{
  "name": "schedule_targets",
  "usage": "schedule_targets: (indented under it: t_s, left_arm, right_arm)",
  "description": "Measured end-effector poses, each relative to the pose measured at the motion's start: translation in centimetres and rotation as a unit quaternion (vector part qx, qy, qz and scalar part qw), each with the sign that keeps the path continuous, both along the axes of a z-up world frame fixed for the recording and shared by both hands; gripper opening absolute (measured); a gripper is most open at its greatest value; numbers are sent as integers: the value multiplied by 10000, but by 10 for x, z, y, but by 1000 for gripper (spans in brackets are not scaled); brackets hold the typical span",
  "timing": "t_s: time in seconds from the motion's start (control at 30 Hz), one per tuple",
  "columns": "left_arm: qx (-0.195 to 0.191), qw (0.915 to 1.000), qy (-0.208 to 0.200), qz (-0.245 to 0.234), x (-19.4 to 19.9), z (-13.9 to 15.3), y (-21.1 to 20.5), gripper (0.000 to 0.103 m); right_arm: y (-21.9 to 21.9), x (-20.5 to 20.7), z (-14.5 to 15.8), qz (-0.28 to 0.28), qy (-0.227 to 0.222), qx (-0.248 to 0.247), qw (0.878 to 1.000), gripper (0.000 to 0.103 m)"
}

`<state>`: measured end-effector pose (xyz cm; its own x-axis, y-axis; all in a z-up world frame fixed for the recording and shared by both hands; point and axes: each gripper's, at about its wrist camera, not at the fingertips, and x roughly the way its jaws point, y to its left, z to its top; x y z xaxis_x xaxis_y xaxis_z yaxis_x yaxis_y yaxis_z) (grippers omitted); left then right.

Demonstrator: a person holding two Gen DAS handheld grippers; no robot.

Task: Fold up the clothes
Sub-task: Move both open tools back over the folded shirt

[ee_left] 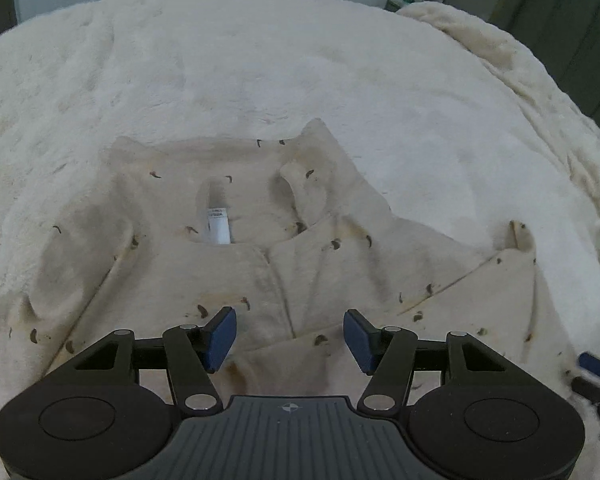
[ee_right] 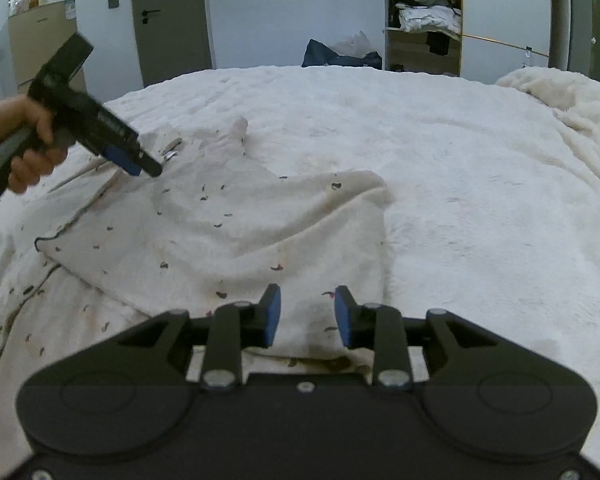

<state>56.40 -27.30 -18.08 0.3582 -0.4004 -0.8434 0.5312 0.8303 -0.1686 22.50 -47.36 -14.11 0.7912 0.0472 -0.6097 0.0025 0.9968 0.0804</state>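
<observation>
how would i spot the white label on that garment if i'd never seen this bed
Start from the fluffy white blanket that covers the bed. On it lies a cream garment scattered with small dark marks. Inside its neck opening stands a narrow white label with tiny print, the only smooth, bright white strip on it.

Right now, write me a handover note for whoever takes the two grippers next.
Left gripper: jaws open, nothing between them, poised over the collar end of the cream garment, near its white label.
Right gripper: jaws open, over a folded-in part of the garment, pads not pressing it.
The garment lies on the white fleece blanket, partly folded and rumpled.
Left to do: smooth it and finish the folds.
</observation>
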Motion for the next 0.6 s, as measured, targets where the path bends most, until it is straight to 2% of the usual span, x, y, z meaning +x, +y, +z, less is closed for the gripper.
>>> schedule_targets:
  t_s: [0.03,0.07,0.1,0.13,0.2,0.27,0.3,0.37,0.43,0.47,0.5,0.53,0.6]
  left_arm:
    - [43,9998,15,-198,1,-5,-4,45]
    - [104,9992,2,-377,1,-9,-8,19]
    - [202,9985,-73,-513,0,-11,-11,1]
    - [257,9976,-192,-615,-2,-12,-12,0]
    - [21,9969,-540,-581,-7,-2,-9,0]
    - [-495,9949,-824,-312,-9,16,0,0]
    - [-507,9950,-823,-267,-8,18,1,0]
    - [-23,9960,-809,-376,-7,14,-7,0]
    - [594,9954,-538,-531,-4,5,-20,18]
    - [785,9940,-572,-506,-5,5,-24,28]
    - [742,9932,-718,-534,-7,8,-28,35]
    - [533,9919,-940,-669,-10,16,-39,37]
    - [127,9881,-1124,-1038,-18,28,-60,46]
  right_arm:
    - [-2,-2,1,-16,-13,-2,10000,32]
    - [-4,-3,2,-45,-23,3,10000,32]
    - [-6,-4,2,-74,-34,9,10000,32]
    - [-9,-6,3,-127,-38,69,9999,32]
    - [-15,-7,3,-206,-42,161,9996,32]
    - [-20,-9,4,-308,-39,257,9992,32]
    - [-20,-10,4,-319,-37,264,9991,32]
    - [-24,-11,4,-366,-47,337,9988,32]
    - [-25,-12,4,-383,-46,352,9986,32]
    - [-26,-13,4,-394,-45,357,9986,32]
    - [-27,-13,4,-413,-48,362,9985,32]
    - [-29,-13,5,-468,-56,390,9981,32]
    - [-34,-14,6,-587,-82,472,9971,32]
